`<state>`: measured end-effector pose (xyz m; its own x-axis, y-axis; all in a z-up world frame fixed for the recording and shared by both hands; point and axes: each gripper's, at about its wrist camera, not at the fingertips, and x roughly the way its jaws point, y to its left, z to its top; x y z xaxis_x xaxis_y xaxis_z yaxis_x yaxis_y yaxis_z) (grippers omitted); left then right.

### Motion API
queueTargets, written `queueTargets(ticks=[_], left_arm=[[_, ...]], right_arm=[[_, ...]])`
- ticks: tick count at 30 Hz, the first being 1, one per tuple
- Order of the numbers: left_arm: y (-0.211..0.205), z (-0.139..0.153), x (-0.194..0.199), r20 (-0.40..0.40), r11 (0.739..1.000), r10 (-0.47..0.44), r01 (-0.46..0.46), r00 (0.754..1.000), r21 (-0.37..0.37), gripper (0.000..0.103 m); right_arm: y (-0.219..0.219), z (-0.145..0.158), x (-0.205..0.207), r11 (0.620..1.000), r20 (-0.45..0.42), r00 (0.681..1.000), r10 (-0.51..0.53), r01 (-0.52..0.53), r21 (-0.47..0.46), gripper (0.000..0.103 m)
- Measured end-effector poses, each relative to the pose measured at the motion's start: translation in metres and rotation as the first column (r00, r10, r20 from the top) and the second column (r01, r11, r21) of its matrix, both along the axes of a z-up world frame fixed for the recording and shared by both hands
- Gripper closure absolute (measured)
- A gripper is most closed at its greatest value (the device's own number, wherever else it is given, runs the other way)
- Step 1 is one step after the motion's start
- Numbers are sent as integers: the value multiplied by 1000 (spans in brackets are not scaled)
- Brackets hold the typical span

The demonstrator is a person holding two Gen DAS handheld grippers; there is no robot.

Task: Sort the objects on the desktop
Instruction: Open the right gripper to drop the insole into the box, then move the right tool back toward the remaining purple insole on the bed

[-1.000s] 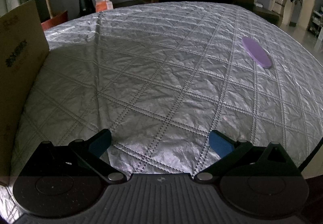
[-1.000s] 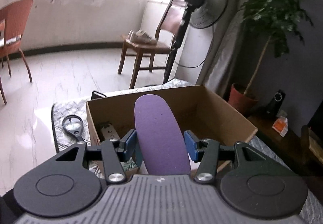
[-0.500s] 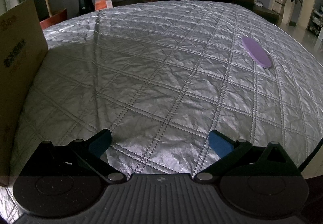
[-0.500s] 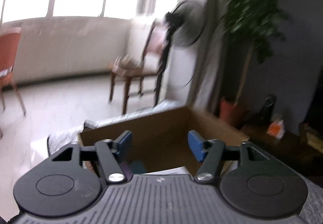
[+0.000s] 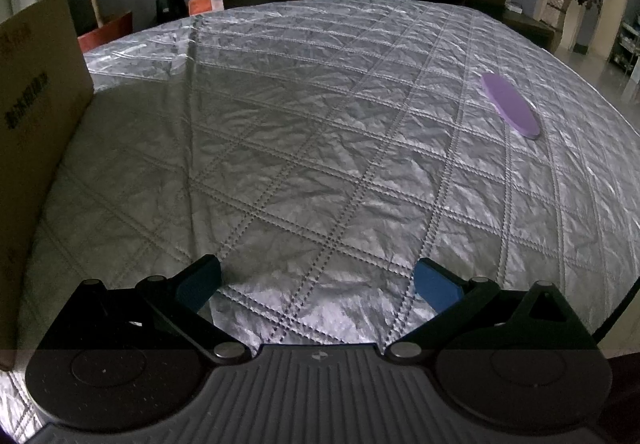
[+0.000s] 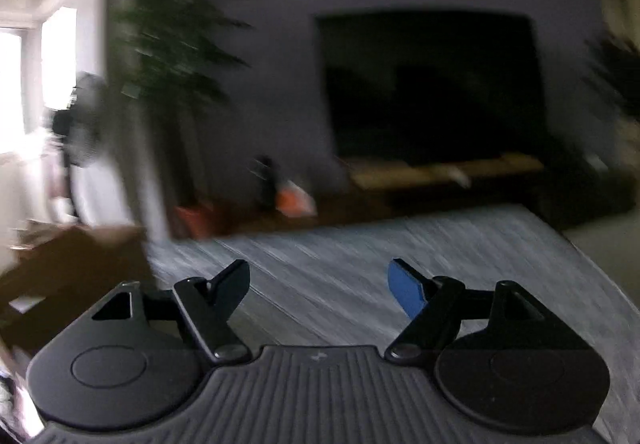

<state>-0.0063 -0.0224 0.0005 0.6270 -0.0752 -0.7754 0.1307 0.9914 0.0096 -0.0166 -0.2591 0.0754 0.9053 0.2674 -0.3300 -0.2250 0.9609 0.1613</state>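
Looking along the left tool (image 5: 318, 280), we see its blue pads spread wide with nothing between them, only quilted silver cloth. The one loose item left in view, a purple oval pad (image 5: 510, 105), lies flat on the counter (image 5: 304, 148), far ahead and well to the right of this tool, toward the far right rim. Its long axis runs diagonally, from near right to far left, so we judge that jaws closing across the narrow width would have to approach roughly along that diagonal. The cardboard box (image 5: 38, 132), plausibly the sorting bin, stands at the left edge, well apart from the pad, on the opposite side of the counter.

The right tool (image 6: 318, 286) appears in a heavily smeared view; its jaws are opening, at about half spread, and nothing sits between them. A brown shape at its far left is probably the same box; the purple pad does not show there, so we cannot tell from that view how near it lies. By its position, we judge the right hand the likelier one for the reach.

Materials: the counter cover is a crinkled, foil-like fabric stitched in a diamond grid, reflective and uneven. The pad is thin, matt, smooth-edged and low-lying, leaving little rim to pinch. The box wall is plain corrugated board with dark printing.
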Motion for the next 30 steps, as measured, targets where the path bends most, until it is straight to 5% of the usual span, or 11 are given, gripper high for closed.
queueTargets(ticks=[5,10,18,30], left_arm=[[0,0,5,-9,1000,6,-6,1000,0,0],[-3,3,10,-40,1000,-8,8,999,7,0],[6,4,13,-67,1000,0,0,998,7,0],[7,2,8,-41,1000,5,-4,999,13,0]], right_arm=[[-33,-29,-2,993,-97,989,-114,112,-28,39],[-60,-22,-7,983,-58,983,-174,177,50,28],[-96,-44,24,925,-224,932,-285,328,189,23],[-72,-66,34,953,-325,902,-285,304,8,24]])
